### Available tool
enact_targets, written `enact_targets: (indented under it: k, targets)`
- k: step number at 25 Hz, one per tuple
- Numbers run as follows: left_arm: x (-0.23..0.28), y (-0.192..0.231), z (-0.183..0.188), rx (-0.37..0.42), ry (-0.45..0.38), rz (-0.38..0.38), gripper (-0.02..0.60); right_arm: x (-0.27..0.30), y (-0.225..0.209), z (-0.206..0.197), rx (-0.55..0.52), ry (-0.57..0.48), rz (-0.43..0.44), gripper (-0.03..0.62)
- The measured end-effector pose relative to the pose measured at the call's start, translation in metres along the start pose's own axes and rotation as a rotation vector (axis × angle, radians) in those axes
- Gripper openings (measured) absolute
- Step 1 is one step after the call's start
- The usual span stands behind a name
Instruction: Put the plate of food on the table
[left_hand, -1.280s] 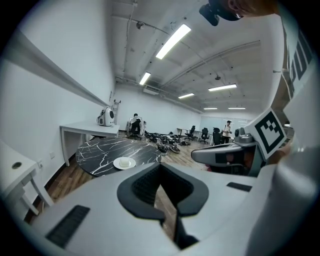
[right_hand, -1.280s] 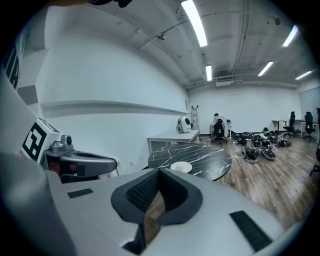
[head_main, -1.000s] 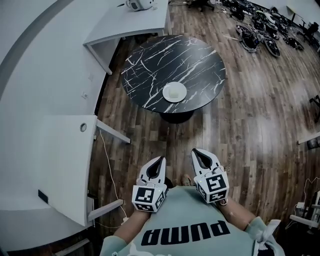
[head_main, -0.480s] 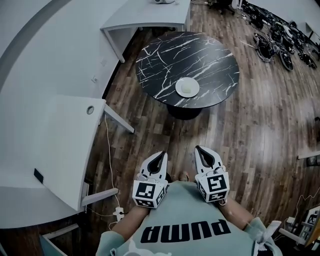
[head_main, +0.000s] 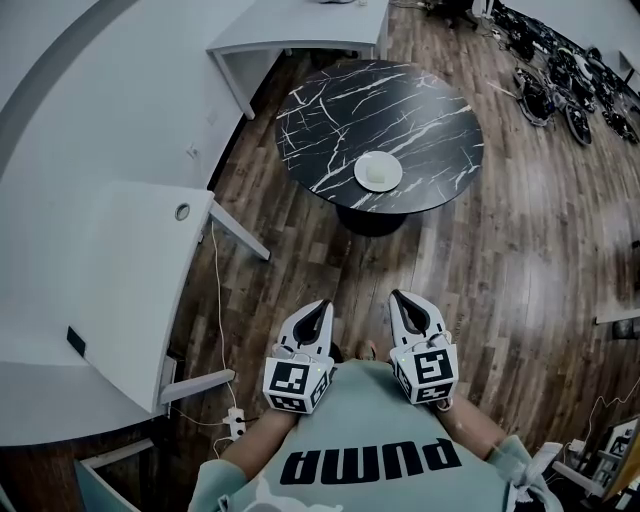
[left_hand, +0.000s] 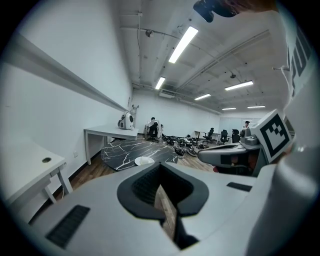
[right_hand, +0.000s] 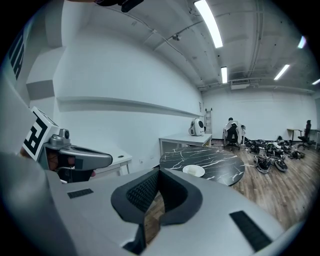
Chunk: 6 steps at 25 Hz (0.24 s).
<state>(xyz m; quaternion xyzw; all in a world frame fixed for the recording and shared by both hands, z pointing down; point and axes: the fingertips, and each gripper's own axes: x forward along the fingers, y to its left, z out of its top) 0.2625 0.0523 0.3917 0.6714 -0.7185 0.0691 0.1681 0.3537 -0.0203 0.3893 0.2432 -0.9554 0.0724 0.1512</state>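
Both grippers hang close in front of the person's chest, well apart from anything to grab. The left gripper (head_main: 322, 305) has its jaws brought together at the tips with nothing between them, only a sliver of wooden floor (head_main: 300, 250) showing through the gap behind. The right gripper (head_main: 397, 297) is the same: tips closed, empty.

Ahead stands the round black table (head_main: 330, 110) with white veins, and the plate (head_main: 378, 171) already sits on it, near the edge closest to the person. A pale lump of food (head_main: 377, 174) rests in the middle of it; what it is can't be told from here. A white desk (head_main: 120, 280) stands off to the left.

So the plate looks placed already, and nothing seems left to carry.

If it does need handling, it looks like a small, stiff, shallow dish, probably light, likely breakable on that hard stone top. The smooth rim could slip between the pads. The best hold is probably the bare near rim, one jaw over the lip and one under, clear of the food, with the plate kept level so nothing slides off.
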Motion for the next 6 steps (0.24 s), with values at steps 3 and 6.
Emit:
enact_targets:
  k: [3, 6]
  targets:
    - [0.0004, -0.0006, 0.0012, 0.003, 0.0, 0.003, 0.006, -0.0004, -0.0022, 0.0005, -0.002, -0.001, -0.001, 0.008]
    - [0.0006, -0.0018, 0.0024, 0.007, -0.001, 0.003, 0.006, -0.0011, -0.0035, 0.001, -0.004, -0.003, -0.001, 0.008]
